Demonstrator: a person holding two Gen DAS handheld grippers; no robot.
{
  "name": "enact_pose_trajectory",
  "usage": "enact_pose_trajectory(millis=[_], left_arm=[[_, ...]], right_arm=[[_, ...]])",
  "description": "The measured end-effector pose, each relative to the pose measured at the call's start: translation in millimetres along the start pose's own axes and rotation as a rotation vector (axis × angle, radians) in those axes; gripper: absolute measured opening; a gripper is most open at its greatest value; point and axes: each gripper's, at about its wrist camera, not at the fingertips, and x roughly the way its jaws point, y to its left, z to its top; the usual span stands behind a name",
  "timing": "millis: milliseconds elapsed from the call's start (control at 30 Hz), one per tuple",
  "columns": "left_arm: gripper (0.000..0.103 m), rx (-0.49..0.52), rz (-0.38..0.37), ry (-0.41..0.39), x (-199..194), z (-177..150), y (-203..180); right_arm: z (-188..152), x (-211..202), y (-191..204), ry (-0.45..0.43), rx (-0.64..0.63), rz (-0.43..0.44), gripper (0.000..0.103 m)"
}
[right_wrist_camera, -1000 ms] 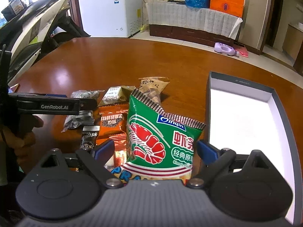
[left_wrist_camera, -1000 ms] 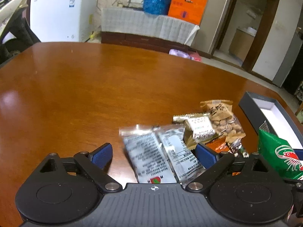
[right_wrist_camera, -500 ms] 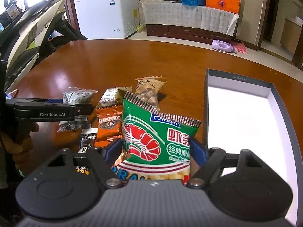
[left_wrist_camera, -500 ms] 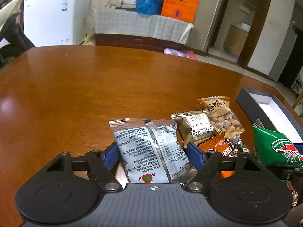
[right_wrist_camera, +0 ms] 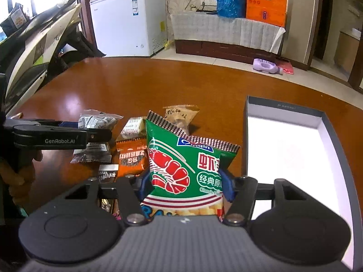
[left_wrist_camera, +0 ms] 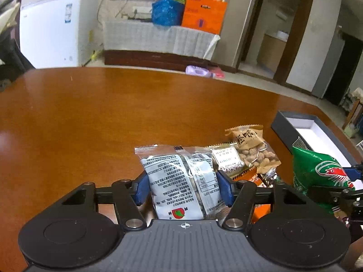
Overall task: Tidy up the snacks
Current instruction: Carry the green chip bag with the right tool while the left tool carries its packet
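Note:
My left gripper (left_wrist_camera: 183,188) has its jaws closing, and the blue pads press both sides of a grey-white printed snack packet (left_wrist_camera: 179,176), which bulges between them. In the right wrist view that packet (right_wrist_camera: 95,121) sits at the tip of the left gripper (right_wrist_camera: 99,133). The jaws of my right gripper (right_wrist_camera: 186,185) are closing too, and its pads pinch a green shrimp-chip bag (right_wrist_camera: 188,165), creasing its right side. The same bag (left_wrist_camera: 317,170) shows at the right of the left wrist view. An open dark grey box (right_wrist_camera: 283,107) with a white floor lies to the right of the bag.
More snacks lie between the grippers: a peanut packet (right_wrist_camera: 180,115), a small beige packet (right_wrist_camera: 132,128), an orange packet (right_wrist_camera: 131,156) and a black packet (right_wrist_camera: 107,172). All rest on a brown wooden table (left_wrist_camera: 113,113). A person's hand (right_wrist_camera: 18,170) holds the left gripper.
Both pairs of jaws have closed in from wide open. The grey packet, flat before, now stands squeezed between the left pads. The green bag is pinched and creased by the right pads.

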Motion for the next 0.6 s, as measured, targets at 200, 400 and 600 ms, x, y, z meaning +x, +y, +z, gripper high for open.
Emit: enact_pose_trajectory(millis=[200,400,600], left_arm=[[0.06,0.012,-0.006,-0.004,-1,1,-3],[0.059,0.028,0.001,-0.024,-6,3,-4],[0.059,0.065,-0.005,-0.06,-12,8,-16]], right_arm=[[-1,-3,0,-0.011,0.0,0.006,0.059],[-2,-9,-3,-0.034,0.012,0.009,0.058],[-6,-17,-6,-0.062,0.024,0.011,0.058]])
